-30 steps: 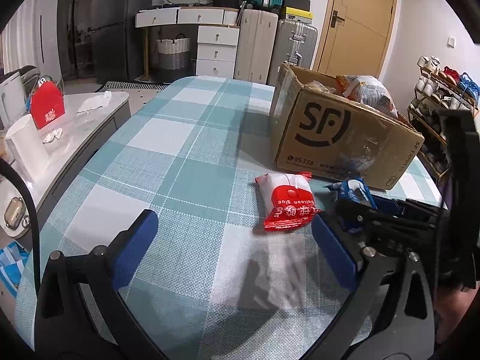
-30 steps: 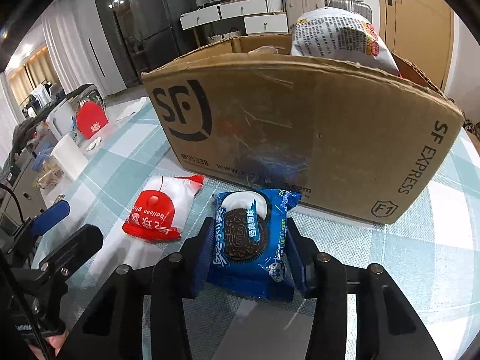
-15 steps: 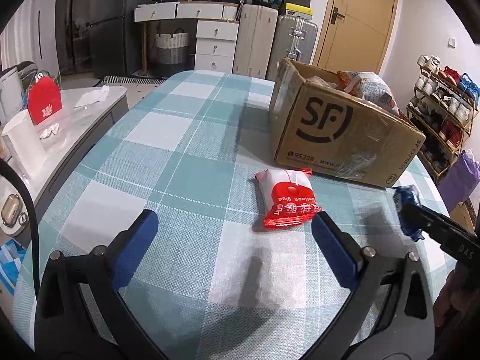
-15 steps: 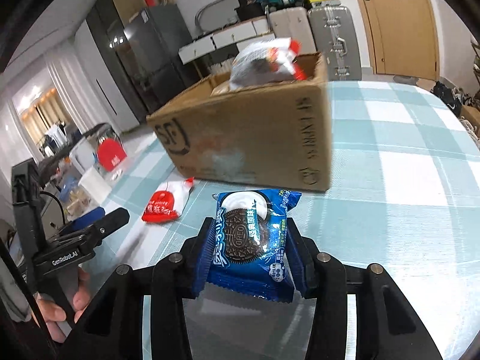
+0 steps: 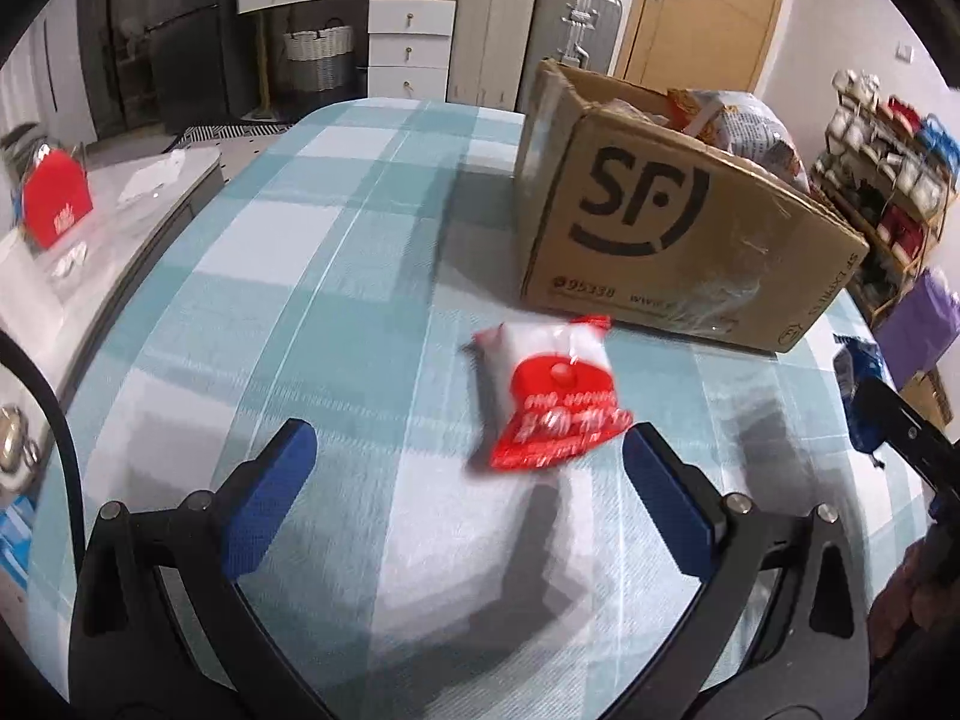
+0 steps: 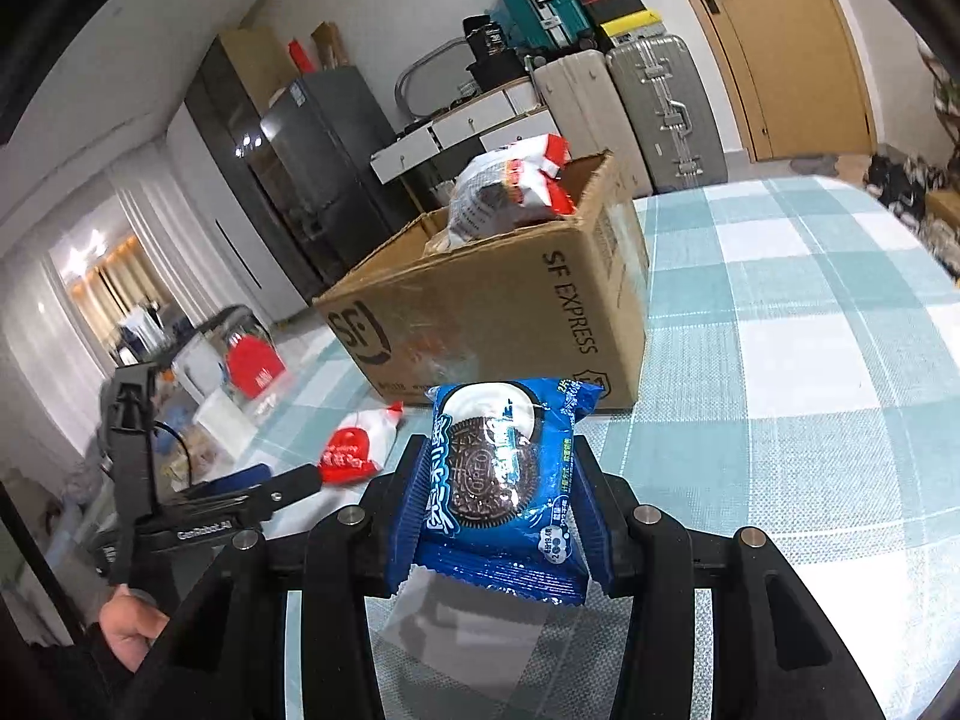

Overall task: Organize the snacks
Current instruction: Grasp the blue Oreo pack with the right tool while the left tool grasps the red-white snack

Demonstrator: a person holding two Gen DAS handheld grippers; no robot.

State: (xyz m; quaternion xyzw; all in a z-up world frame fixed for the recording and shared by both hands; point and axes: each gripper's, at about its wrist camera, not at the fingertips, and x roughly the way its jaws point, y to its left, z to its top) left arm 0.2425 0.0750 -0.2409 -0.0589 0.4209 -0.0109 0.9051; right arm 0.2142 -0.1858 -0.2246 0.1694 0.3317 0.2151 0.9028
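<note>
we are pinching the blue cookie packet [image 6: 503,483] between the fingers of our right gripper [image 6: 501,480], holding it off the checked worktop [image 6: 810,360] just in front of the corner of the cardboard box [image 6: 510,324], which is already carrying a large snack bag [image 6: 504,192] poking over its rim. our left gripper [image 5: 465,468] is hovering over the worktop with its fingers [image 5: 270,495] spread wide and nothing between them. the red and white snack packet [image 5: 549,396] is lying flat on the worktop just beyond those fingers, near the printed side of the box [image 5: 678,240] but apart from it.
</note>
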